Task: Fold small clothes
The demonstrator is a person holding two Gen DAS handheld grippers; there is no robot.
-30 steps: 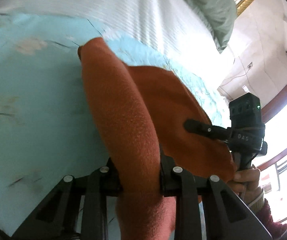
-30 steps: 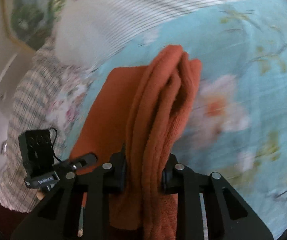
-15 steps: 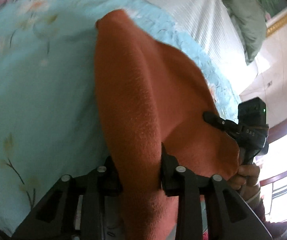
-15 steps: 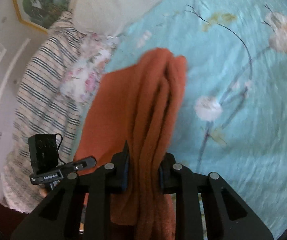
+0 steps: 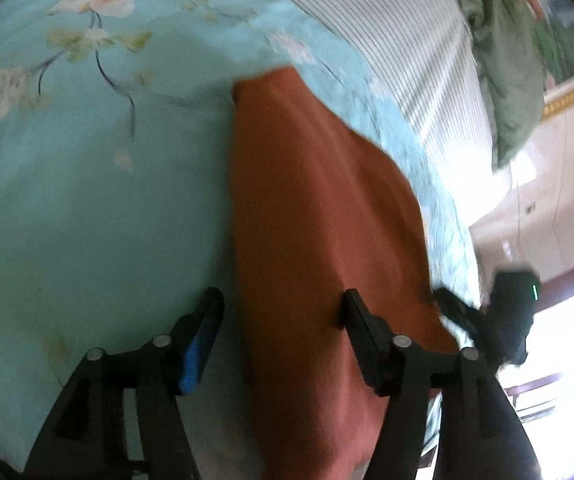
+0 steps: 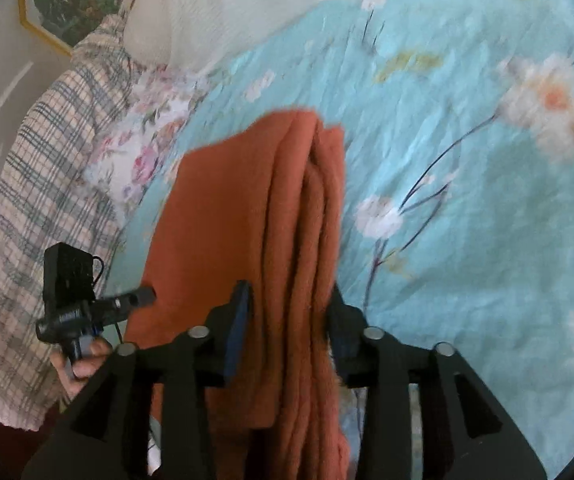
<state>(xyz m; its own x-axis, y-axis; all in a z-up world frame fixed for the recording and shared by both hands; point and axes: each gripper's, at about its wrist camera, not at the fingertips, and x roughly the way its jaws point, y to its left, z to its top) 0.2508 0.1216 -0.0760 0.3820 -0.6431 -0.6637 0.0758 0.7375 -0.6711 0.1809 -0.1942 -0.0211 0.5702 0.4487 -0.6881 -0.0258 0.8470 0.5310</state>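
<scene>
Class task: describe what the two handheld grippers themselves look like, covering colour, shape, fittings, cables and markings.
Both the left gripper and right gripper are matte black, with angular linkage bars joined by round silver pins and blue pads inside the jaws. From the other wrist's view, each carries a black box: one shows a green light, the other a thin black cable and white lettering too blurred to read.

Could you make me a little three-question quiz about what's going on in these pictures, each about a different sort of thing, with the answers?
1. Where does the garment lie?
A. on a wooden floor
B. on the blue flowered bedspread
C. in a basket

2. What colour is the garment?
A. rust orange
B. navy
C. white

3. How does the left gripper stand?
A. shut on the cloth
B. out of sight
C. open, fingers apart

Answers:
1 B, blue flowered fabric shows around the cloth in both views.
2 A, it looks rust orange in both views.
3 C, its fingers are spread wide, one beside the cloth's edge, one over it.
</scene>
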